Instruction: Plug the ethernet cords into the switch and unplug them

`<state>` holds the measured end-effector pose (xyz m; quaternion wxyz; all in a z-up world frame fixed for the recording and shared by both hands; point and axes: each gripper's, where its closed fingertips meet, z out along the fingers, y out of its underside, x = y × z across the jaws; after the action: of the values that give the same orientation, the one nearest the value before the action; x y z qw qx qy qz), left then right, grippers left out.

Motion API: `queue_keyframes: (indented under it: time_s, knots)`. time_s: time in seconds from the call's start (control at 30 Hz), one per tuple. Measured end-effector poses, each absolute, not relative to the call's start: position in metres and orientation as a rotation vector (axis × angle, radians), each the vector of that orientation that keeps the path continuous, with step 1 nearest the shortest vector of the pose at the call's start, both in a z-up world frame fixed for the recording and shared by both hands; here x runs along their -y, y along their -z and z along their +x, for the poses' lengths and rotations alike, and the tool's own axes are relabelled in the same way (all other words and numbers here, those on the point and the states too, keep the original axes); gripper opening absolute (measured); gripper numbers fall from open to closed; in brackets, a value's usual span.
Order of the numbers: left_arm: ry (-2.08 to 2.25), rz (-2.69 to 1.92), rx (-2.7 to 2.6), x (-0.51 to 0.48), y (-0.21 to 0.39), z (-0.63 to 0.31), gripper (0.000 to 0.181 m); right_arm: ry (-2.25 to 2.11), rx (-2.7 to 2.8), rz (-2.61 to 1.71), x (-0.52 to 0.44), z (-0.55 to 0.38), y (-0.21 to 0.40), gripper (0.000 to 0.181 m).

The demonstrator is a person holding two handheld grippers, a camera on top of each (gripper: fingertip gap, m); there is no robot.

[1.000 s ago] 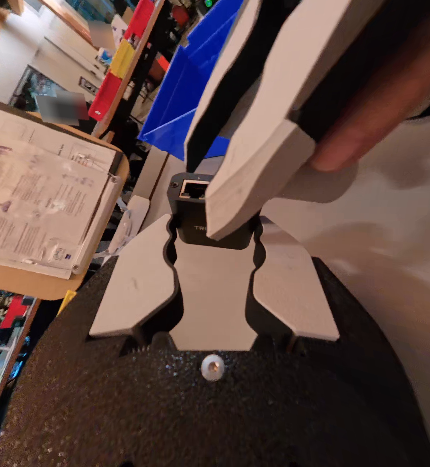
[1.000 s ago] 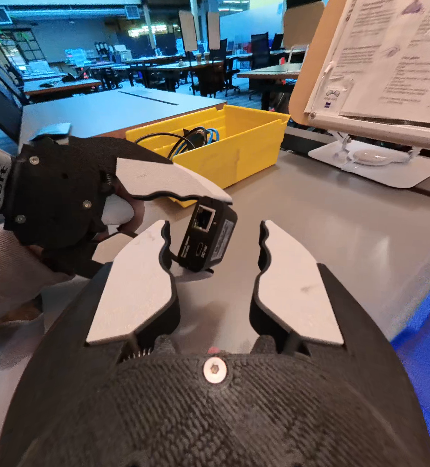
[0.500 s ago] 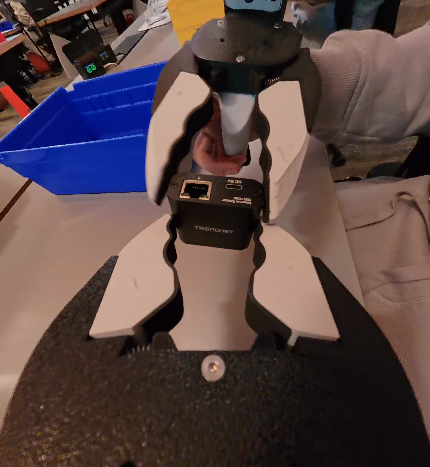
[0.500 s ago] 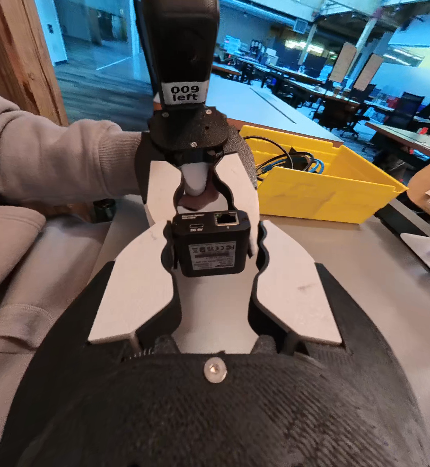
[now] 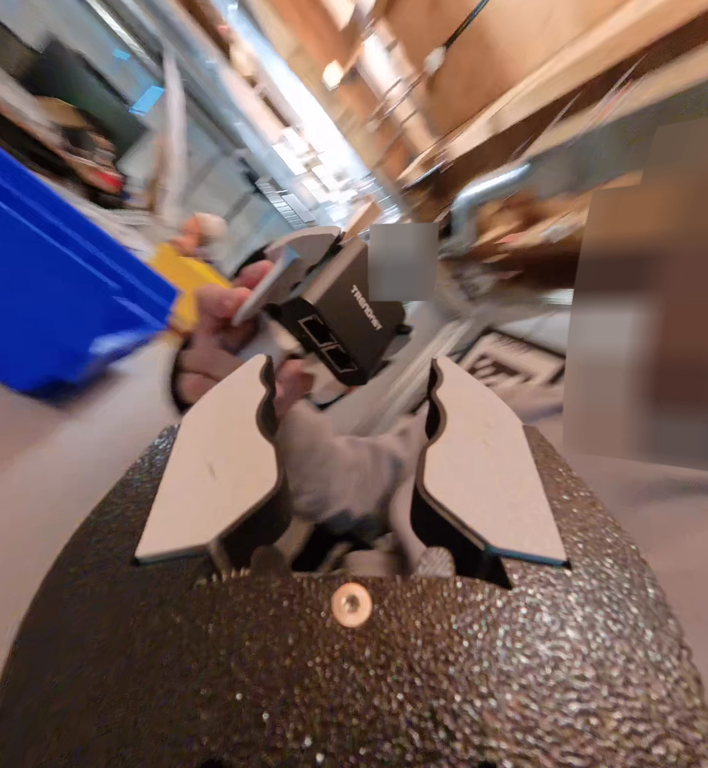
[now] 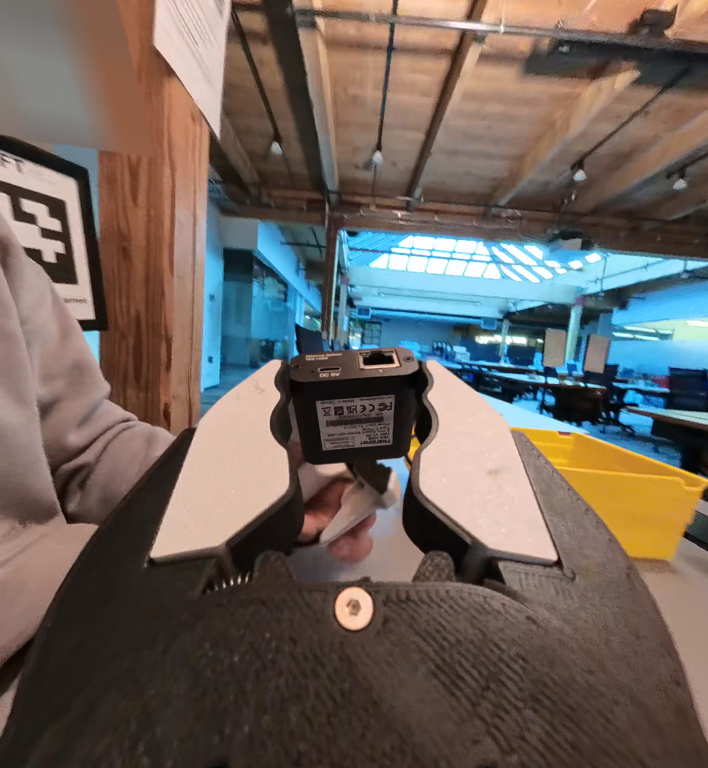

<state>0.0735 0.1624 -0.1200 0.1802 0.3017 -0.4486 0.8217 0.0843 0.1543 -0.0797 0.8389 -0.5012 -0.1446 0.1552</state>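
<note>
The pale grey fingers of the left gripper are spread wide, grasping nothing. Just beyond them, the right gripper pinches the small black box-shaped ethernet switch by its sides, raised above the yellow plastic bin.

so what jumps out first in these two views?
The small black box-shaped switch, clamped between the right gripper's grey fingers and raised against the wooden ceiling, no cord plugged in. In the left wrist view the left gripper is open and empty, facing the switch's two-port side. A bright yellow plastic bin sits on the table at right; a blue plastic bin sits at left.
</note>
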Motion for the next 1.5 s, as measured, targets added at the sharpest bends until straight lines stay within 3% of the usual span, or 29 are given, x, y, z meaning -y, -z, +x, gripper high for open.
queue_keyframes:
  time_s: [0.03, 0.3, 0.53, 0.63, 0.8, 1.07, 1.5]
  knots:
    - [-2.265, 0.813, 1.131, -0.159, 0.118, 0.071, 0.057, -0.33, 0.309, -1.029, -0.154, 0.083, 0.078, 0.058]
    - [-2.175, 0.651, 0.556, -0.153, 0.108, 0.075, 0.024, -0.3, 0.369, -1.041, -0.159, 0.074, 0.086, 0.058]
    - [-2.37, 0.925, 0.838, -0.161, 0.122, 0.091, 0.023, -0.177, 0.423, -1.288, -0.157, 0.094, 0.114, 0.052]
    - [-2.271, 1.079, 1.07, -0.162, 0.134, 0.094, 0.023, -0.029, 0.428, -1.364, -0.16, 0.103, 0.115, 0.075]
    - [-2.085, 1.32, 1.386, -0.167, 0.151, 0.092, 0.023, 0.166, 0.569, -1.541, -0.171, 0.099, 0.141, 0.088]
    - [-2.067, 1.567, 1.562, -0.177, 0.159, 0.101, 0.023, 0.359, 0.517, -1.625, -0.201, 0.104, 0.166, 0.077]
    - [-2.014, 1.564, 1.57, -0.178, 0.156, 0.095, 0.023, 0.221, 0.473, -1.59, -0.197, 0.099, 0.164, 0.064]
